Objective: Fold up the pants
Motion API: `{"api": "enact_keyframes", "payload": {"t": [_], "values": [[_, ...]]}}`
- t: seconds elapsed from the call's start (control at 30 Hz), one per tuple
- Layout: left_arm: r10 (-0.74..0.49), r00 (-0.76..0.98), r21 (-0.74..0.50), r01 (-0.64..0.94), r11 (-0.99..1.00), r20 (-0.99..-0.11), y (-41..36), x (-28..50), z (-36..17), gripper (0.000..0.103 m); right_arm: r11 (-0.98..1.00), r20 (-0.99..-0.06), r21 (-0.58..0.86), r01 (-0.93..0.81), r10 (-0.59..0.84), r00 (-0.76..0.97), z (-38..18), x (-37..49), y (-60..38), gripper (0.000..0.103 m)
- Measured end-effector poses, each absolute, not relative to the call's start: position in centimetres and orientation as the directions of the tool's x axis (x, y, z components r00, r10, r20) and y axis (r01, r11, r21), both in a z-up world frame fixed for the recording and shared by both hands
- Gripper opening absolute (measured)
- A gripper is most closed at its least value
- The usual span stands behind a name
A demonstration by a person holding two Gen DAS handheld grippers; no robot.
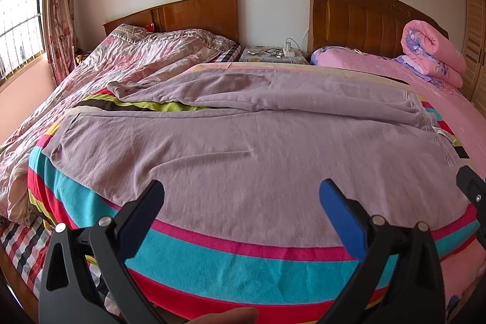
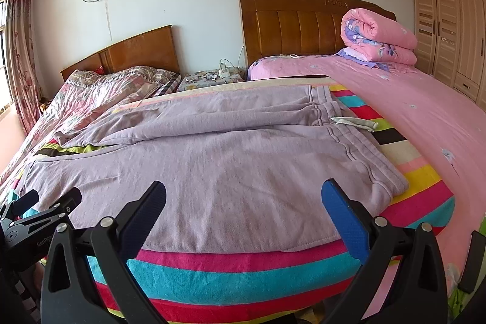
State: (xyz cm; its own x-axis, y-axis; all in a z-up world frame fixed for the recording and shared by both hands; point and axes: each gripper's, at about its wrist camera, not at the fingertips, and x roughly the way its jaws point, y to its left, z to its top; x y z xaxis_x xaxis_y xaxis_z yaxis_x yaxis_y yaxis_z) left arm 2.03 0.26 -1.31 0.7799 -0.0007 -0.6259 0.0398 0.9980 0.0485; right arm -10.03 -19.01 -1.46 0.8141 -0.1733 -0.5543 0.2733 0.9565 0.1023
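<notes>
A: Pants (image 1: 243, 148) spread flat across the striped blanket (image 1: 212, 251) on the bed, filling the middle of both frames. Waistband (image 2: 349, 123) at right of the right wrist view, with a pale drawstring (image 2: 355, 122) trailing onto the stripes; leg ends toward the left of the frame, far leg rumpled.

B: And the jaws?

A: Left gripper (image 1: 241, 196) held wide apart above the near edge of the fabric, nothing between the jaws. Right gripper (image 2: 243, 196) likewise wide and empty, nearer the waist end.

B: Handling?

A: Judged soft, limp and light: a thick knit, likely to sag and crease where lifted, not slippery, not fragile. Best taken by pinching a doubled edge, probably the waistband corner at lower right of the right wrist view and the near cuff at left, both at once, to carry one leg over the other.

B: Risk?

A: Catching the blanket beneath along with the cloth.
</notes>
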Motion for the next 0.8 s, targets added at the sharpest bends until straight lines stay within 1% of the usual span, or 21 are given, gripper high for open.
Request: {"api": "enact_keyframes", "payload": {"t": [0.17, 0.27, 0.37, 0.43, 0.5, 0.53, 0.6, 0.67, 0.73, 0.8], "values": [[-0.007, 0.762, 0.083, 0.08, 0.993, -0.647, -0.4, 4.8, -1.0, 0.102, 0.962, -0.567, 0.133, 0.239, -0.124, 0.814, -1.5, -7.8, -21.2, 0.099], [-0.094, 0.774, 0.035, 0.148, 0.988, -0.627, -0.3, 7.3, 0.7, 0.102, 0.968, -0.574, 0.179, 0.176, -0.042, 0.818, -1.1, -5.3, -23.6, 0.099], [-0.249, 0.755, -0.088, 0.248, 0.965, -0.607, 0.3, 11.2, 3.0, 0.102, 0.973, -0.607, 0.186, 0.137, 0.004, 0.794, -0.2, -0.7, -27.1, 0.099], [-0.364, 0.711, -0.208, 0.301, 0.931, -0.602, 0.5, 14.8, 4.1, 0.102, 0.977, -0.63, 0.191, 0.093, 0.049, 0.775, 0.5, 4.1, -29.9, 0.099], [-0.511, 0.614, -0.371, 0.352, 0.86, -0.601, 0.5, 19.1, 4.4, 0.102, 0.982, -0.647, 0.187, 0.038, 0.094, 0.757, 0.6, 9.8, -32.7, 0.099], [-0.587, 0.55, -0.458, 0.369, 0.809, -0.595, 0.1, 21.4, 4.2, 0.102, 0.981, -0.658, 0.191, -0.014, 0.139, 0.74, 0.3, 12.9, -33.8, 0.099], [-0.688, 0.441, -0.584, 0.367, 0.724, -0.576, -0.6, 25.7, 3.4, 0.102, 0.978, -0.677, 0.178, -0.113, 0.205, 0.707, -0.6, 19.1, -35.4, 0.099], [-0.725, 0.406, -0.634, 0.356, 0.686, -0.557, -1.4, 29.0, 2.6, 0.102, 0.971, -0.716, 0.15, -0.188, 0.237, 0.656, -2.0, 24.8, -36.3, 0.099], [-0.73, 0.394, -0.629, 0.372, 0.683, -0.559, -2.4, 31.6, 2.0, 0.102, 0.955, -0.757, 0.113, -0.275, 0.262, 0.598, -3.6, 29.5, -36.4, 0.099], [-0.726, 0.395, -0.621, 0.377, 0.687, -0.563, -3.2, 33.6, 1.3, 0.102, 0.935, -0.791, 0.089, -0.343, 0.276, 0.546, -5.2, 33.3, -36.3, 0.096]]}}
